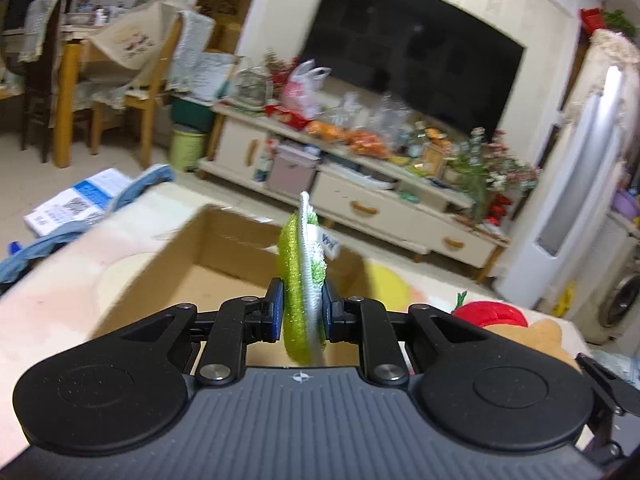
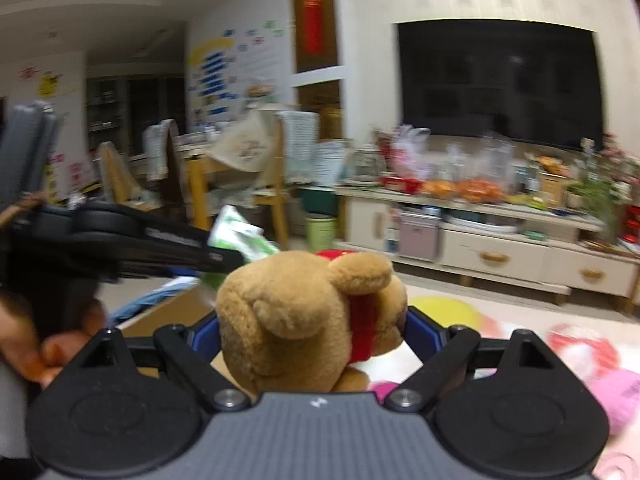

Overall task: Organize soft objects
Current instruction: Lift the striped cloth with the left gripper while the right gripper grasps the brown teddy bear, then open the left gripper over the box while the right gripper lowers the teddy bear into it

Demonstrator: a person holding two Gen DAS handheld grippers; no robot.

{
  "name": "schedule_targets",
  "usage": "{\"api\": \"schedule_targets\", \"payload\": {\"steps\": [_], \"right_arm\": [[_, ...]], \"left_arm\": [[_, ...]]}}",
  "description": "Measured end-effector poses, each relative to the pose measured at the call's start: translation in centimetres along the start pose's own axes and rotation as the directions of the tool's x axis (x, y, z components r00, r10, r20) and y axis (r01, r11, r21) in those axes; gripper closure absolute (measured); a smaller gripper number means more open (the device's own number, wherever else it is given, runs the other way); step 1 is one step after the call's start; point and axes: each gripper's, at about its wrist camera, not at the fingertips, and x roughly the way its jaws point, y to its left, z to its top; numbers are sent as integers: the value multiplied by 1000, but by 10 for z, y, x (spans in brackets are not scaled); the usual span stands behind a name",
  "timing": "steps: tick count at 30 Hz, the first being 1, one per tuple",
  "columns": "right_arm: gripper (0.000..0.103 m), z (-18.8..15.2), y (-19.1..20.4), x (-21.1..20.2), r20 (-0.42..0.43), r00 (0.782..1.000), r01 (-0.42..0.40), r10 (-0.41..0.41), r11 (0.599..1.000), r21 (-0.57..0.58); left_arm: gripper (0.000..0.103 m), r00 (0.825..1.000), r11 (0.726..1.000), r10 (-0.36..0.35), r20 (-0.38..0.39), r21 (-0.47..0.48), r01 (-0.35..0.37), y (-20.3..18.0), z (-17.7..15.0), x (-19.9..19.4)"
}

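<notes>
Left gripper (image 1: pixel 303 314): clamped on green scouring pad (image 1: pixel 302 280), held edge-on, just short of cardboard box (image 1: pixel 224 264) opening ahead and below. Right gripper (image 2: pixel 312 330): spread wide around brown teddy bear (image 2: pixel 304 312), right of box, farther off.

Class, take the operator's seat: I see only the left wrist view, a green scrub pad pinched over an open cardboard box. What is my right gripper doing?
Observer: The right gripper is clamped on a brown teddy bear.
Operator: Anything on the bear I can't see?
Observer: A red ribbon runs around its neck.
Operator: Where is my left gripper relative to the bear?
Observer: In the right wrist view the left gripper reaches in from the left, the green scrub pad showing just above the bear's head.
</notes>
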Motion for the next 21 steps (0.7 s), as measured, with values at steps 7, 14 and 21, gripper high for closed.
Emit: {"api": "schedule_targets", "payload": {"steps": [7,14,21], "right_arm": [[13,-7,29,44,-78,992,-97,95,995,-23],[11,-21,48,52,-129,986,-115,108,992,-48],[7,-26,51,48,-157,983,-100,94,995,-30]], "left_arm": [[83,993,995,94,-69,-34,-96,18,0,9],[79,980,986,161,-120,-26,-165,15,-8,-1],[35,971,977,210,-118,-13,-213,15,-7,-7]]}}
